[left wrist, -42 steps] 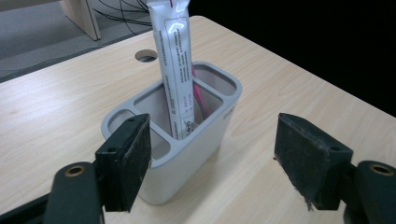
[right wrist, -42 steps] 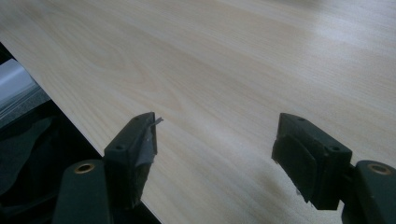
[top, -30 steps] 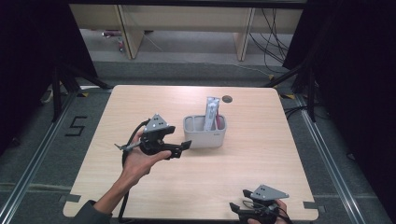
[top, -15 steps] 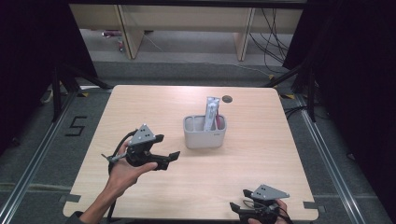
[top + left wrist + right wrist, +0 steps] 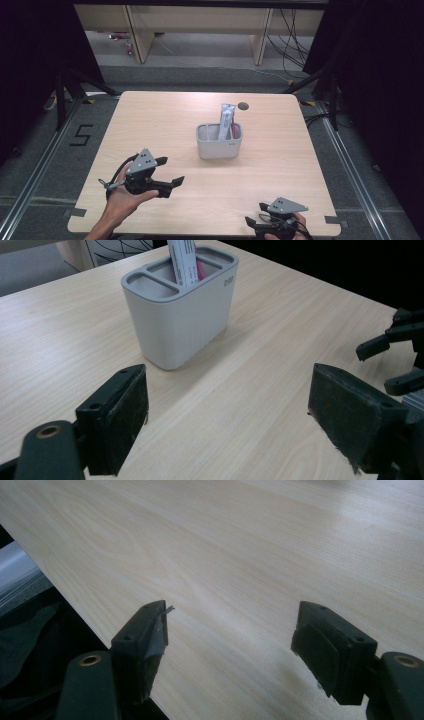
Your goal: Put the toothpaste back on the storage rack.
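Our left gripper [image 5: 170, 172] has its jaws spread wide with nothing between them, having just been opening a little further; in the left gripper view bare table shows between the two black pads [image 5: 125, 410]. Our right gripper [image 5: 230, 645] is likewise released and empty, its pads [image 5: 150, 635] hanging over the wood at the near edge of the table [image 5: 165, 115]. Ahead of the left jaws, well apart from them, stands the grey organizer [image 5: 177, 322], upright near the middle of the table, with a white packet [image 5: 227, 119] and something pink [image 5: 201, 269] standing in its rear compartment and the front slots looking empty. We judge the placing step to be done: the item sits in the holder and our left hand is clear of it, on the near left part of the table. The next move, as we read it, calls for little: park both grippers near the table's edge, or turn to any further item, keeping the open jaws clear of the light organizer so it is not knocked.
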### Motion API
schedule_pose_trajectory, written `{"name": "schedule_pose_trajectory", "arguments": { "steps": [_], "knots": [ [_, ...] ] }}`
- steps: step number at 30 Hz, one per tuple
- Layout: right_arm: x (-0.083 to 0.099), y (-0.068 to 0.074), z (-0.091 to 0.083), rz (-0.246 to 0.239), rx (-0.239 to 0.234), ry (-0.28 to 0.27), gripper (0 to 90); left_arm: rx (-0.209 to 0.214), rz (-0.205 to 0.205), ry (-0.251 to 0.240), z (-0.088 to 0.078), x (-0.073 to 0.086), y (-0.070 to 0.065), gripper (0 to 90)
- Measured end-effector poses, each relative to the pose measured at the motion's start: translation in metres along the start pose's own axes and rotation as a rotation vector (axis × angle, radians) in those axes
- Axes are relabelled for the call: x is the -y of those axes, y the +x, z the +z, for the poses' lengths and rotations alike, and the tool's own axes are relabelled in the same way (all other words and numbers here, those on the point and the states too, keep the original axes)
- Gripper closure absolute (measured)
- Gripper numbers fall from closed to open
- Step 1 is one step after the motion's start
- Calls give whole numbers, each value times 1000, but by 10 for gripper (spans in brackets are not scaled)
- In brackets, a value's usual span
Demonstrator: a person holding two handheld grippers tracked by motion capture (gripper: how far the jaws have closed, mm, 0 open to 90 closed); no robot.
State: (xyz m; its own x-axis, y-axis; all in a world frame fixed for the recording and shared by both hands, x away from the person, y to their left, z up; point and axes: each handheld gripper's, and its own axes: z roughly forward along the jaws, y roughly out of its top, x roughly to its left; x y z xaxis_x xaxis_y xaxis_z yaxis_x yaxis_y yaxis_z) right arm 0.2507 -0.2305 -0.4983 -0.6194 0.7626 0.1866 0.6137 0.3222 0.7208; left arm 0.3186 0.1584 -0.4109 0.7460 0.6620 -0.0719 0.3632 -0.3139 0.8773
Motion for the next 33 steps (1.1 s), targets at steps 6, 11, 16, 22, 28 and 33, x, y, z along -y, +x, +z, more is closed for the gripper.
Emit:
{"name": "schedule_pose_trajectory", "arguments": {
  "steps": [6,11,16,22,28,33],
  "knots": [
    [0,-1,2,-19,1,8,303,3,16,7,-4,17,-3,159],
    [0,-2,1,-35,9,-2,303,-3,20,27,-5,32,-4,159],
    [0,-2,1,-37,8,-6,303,3,26,38,-9,47,-3,159],
    [0,-2,3,-35,-5,-6,303,-21,27,39,-16,58,2,159],
    [0,-3,3,-52,-29,-2,302,-32,27,48,-22,68,3,159],
    [1,-2,3,-40,-20,1,302,-39,11,44,-26,78,5,159]
  ]
}}
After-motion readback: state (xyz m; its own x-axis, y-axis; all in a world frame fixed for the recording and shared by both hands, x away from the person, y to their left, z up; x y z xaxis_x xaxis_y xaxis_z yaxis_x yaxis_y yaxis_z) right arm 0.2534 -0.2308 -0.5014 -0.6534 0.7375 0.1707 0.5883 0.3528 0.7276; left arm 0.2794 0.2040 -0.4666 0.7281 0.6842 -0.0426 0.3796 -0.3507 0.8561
